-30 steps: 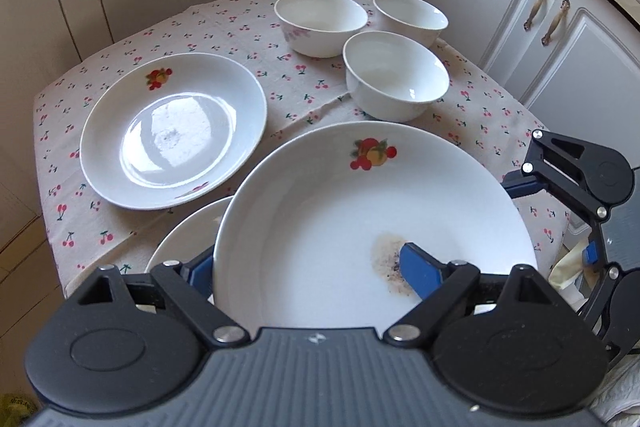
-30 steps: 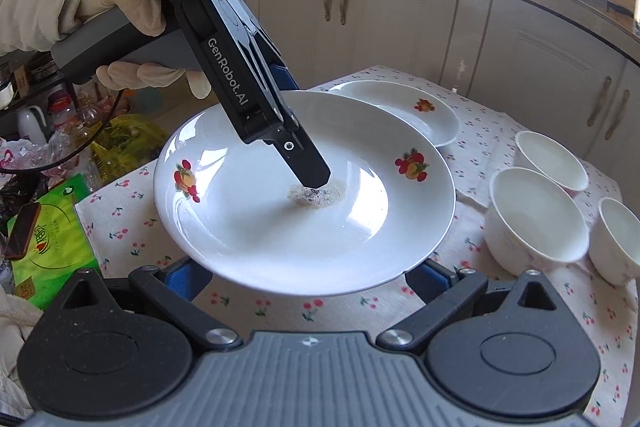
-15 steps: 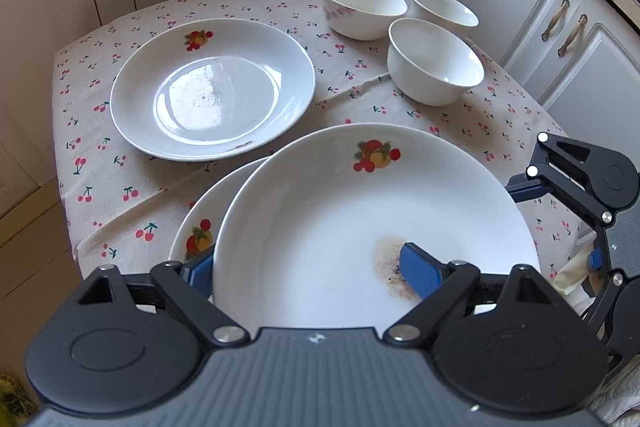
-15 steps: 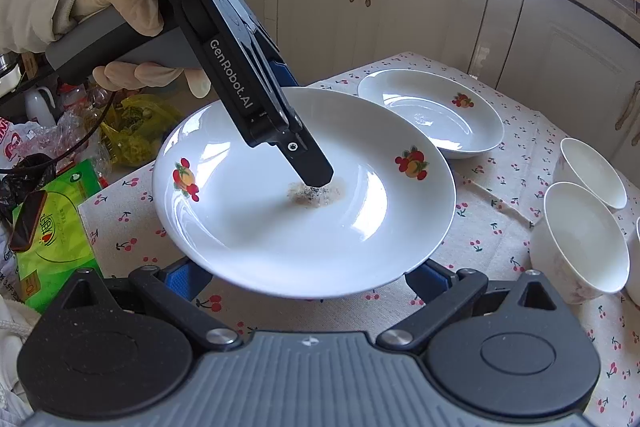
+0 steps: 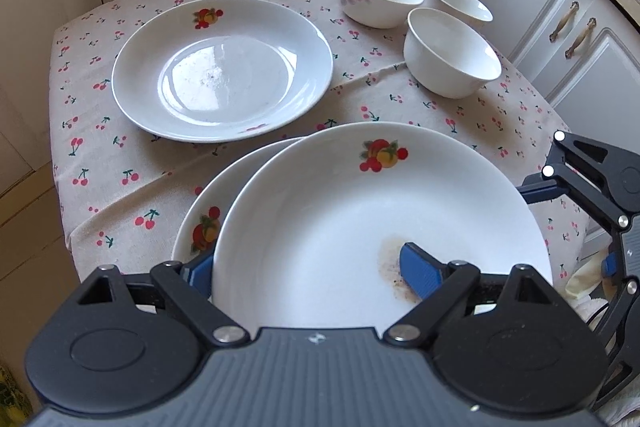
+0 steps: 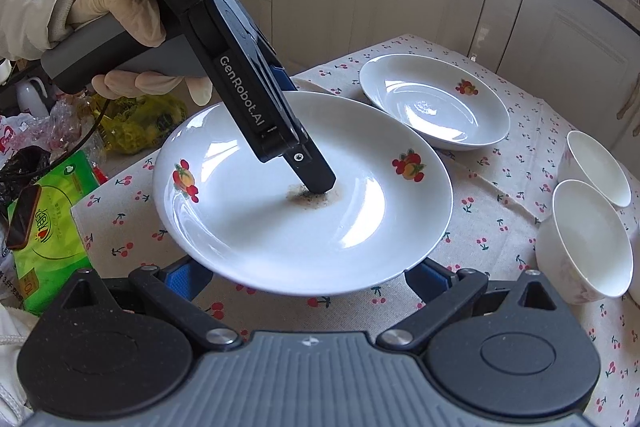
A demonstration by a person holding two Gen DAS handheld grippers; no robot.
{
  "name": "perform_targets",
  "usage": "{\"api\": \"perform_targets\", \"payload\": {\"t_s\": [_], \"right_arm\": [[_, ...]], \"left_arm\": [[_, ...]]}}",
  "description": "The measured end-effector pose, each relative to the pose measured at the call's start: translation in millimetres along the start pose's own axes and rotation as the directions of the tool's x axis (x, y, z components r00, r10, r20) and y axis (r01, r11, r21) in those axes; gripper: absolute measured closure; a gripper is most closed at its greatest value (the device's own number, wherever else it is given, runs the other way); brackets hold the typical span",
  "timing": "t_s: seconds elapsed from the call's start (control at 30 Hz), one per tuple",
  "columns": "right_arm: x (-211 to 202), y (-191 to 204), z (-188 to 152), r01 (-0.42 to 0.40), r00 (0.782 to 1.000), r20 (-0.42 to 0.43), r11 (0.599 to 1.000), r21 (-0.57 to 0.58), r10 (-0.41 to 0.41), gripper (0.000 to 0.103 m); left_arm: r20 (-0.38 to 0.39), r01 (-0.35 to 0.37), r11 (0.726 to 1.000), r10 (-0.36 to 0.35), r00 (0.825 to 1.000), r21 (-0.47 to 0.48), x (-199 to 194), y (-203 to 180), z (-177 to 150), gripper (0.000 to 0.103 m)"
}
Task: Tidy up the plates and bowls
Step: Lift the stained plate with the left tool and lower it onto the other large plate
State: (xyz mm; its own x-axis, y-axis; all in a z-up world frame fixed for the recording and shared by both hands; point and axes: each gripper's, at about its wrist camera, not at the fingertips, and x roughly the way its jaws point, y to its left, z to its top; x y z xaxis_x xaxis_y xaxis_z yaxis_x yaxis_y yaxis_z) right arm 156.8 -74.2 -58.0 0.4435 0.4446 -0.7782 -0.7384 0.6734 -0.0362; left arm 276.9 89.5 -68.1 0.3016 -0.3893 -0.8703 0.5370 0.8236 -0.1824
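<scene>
Left wrist: three plates [image 5: 224, 71], three bowls [image 5: 452, 55]

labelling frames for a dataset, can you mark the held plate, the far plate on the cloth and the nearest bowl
held plate [image 5: 320, 227], left wrist view, on its bare white well
far plate [image 5: 224, 67], left wrist view, on its glossy centre
nearest bowl [image 5: 452, 55], left wrist view, on its inner wall

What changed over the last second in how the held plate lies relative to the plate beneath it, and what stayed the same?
The left gripper carried the held plate rightward, uncovering more of the plate beneath. Unchanged: its clamp on the plate's rim, the open right gripper, the far plate and three bowls.
</scene>
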Motion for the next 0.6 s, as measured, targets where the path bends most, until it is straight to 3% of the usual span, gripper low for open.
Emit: {"api": "perform_targets", "payload": {"t_s": [0.37, 0.6], "right_arm": [[0.5, 3.3, 0.2, -0.002, 1.0, -0.012, 1.0, 0.002, 0.002, 0.0], [-2.0, 3.8, -0.8, -0.009, 1.0, -0.003, 1.0, 0.015, 0.009, 0.0]], "left_arm": [[-0.027, -0.001, 1.0, 0.0, 1.0, -0.027, 5.5, 5.0, 1.7, 0.012], [-0.049, -0.036, 0.999, 0.036, 0.998, 0.0, 5.4, 1.7, 4.3, 0.012]]}}
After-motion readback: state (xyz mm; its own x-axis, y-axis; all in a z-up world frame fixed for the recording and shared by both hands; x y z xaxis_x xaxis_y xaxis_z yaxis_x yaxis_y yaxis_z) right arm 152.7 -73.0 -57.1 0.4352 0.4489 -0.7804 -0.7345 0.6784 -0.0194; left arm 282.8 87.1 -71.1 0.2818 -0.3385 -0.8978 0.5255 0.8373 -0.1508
